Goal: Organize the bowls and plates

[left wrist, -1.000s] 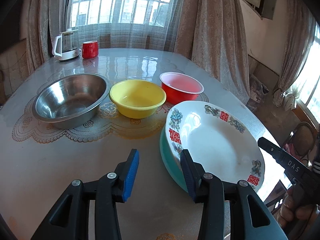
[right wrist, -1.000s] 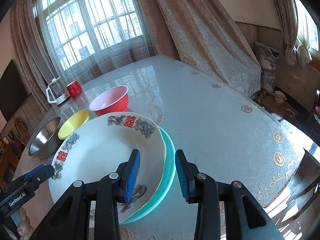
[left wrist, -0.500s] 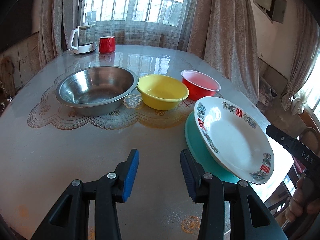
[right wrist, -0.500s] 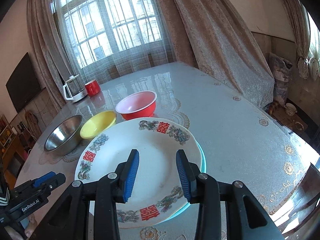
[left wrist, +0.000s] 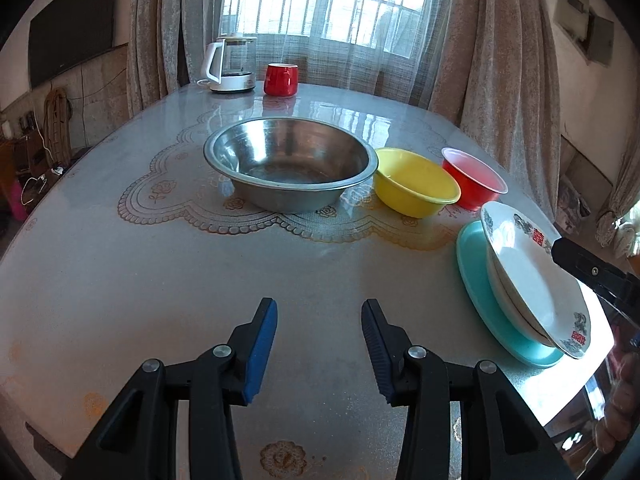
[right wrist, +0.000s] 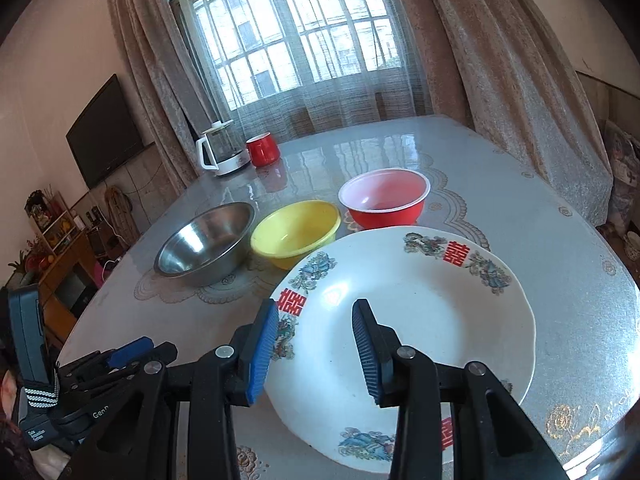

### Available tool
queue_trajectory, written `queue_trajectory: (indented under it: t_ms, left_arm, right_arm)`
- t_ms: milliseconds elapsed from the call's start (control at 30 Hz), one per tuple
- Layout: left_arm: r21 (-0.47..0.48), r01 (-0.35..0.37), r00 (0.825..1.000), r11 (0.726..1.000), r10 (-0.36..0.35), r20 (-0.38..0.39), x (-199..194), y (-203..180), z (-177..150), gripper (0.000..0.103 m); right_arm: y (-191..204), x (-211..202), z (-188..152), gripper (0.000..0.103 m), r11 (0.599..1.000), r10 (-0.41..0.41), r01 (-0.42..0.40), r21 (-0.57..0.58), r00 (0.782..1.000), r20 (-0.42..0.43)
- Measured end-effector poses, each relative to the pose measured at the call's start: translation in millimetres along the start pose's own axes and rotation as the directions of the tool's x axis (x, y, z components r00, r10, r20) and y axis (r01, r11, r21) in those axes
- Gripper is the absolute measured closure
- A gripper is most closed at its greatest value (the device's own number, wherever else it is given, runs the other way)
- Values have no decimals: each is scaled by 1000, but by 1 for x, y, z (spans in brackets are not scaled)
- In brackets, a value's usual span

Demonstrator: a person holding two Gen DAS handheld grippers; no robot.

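three bowls are sitting in a row on the desk (left wrist: 120, 264), all upright and w/ nothing solid in them: a steel bowl (left wrist: 290, 162) w/ only glare showing on its bottom, a yellow bowl (left wrist: 414, 187) just beside it, then a red bowl (left wrist: 472, 184) w/ a pale inside, rim close to the yellow one. can't tell if the rims are touching.

nearer the desk edge a white plate (right wrist: 416, 320) w/ red characters and blue-green motifs is lying on top of a teal plate (left wrist: 478, 280). in the left wrist view the white one is overhanging the teal one toward the edge, so the teal rim is showing only on the bowl side. nothing is lying on the white plate.

at the far end a glass kettle (left wrist: 232, 66) on a white base and a red mug (left wrist: 281, 79) are standing side by side; contents not readable.

left gripper (left wrist: 318, 346) is hovering over bare desk, well apart from the plates, jaws partly apart and gripping nothing. right gripper (right wrist: 316, 350) is hanging over the near rim of the white plate, jaws partly apart w/ nothing clamped btw them; the plate is showing through the gap below.
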State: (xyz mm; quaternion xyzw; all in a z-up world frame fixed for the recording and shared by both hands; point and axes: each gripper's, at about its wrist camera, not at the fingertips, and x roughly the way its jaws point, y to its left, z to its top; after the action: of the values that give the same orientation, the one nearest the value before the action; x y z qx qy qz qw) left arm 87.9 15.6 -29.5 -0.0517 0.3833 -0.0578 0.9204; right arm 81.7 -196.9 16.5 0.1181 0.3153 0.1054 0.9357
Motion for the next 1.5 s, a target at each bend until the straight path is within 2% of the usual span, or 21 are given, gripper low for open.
queue_trajectory:
  t_ms: [133,367,533,800,967,1300,1433,1500]
  left_arm:
    - [-53,-33,999,998,33,0,0,25,5,58]
    - [-112,-37,998,993,42,47,-6,59,22,58]
    - [-130,-45,997,990,53,59,-4,72,32,56]
    - [-142,-38,997,989,47,66,4,84,53,54]
    - [-160,-27,997,987,39,74,13,91,73,48]
    - [-235,-9,999,972,16,28,52,111,104,48]
    - [-195,-27,999,980,31,19,70,104,113,51]
    - [-155,-42,999,987,46,24,79,97,115,55]
  right_arm:
    - [19,17,4,64,997,69,-69,-18,997,-45]
    - [49,51,8,64,986,160,-164,-23,980,-122]
    - [62,71,7,64,982,181,-187,-23,970,-164]
    - [71,102,18,64,975,224,-221,39,954,-201]
    - [73,123,28,64,972,234,-220,87,949,-213]
    - [73,162,45,64,968,224,-187,169,946,-233]
    - [76,176,48,64,975,192,-157,159,951,-243]
    - [76,184,49,64,979,170,-132,158,952,-256]
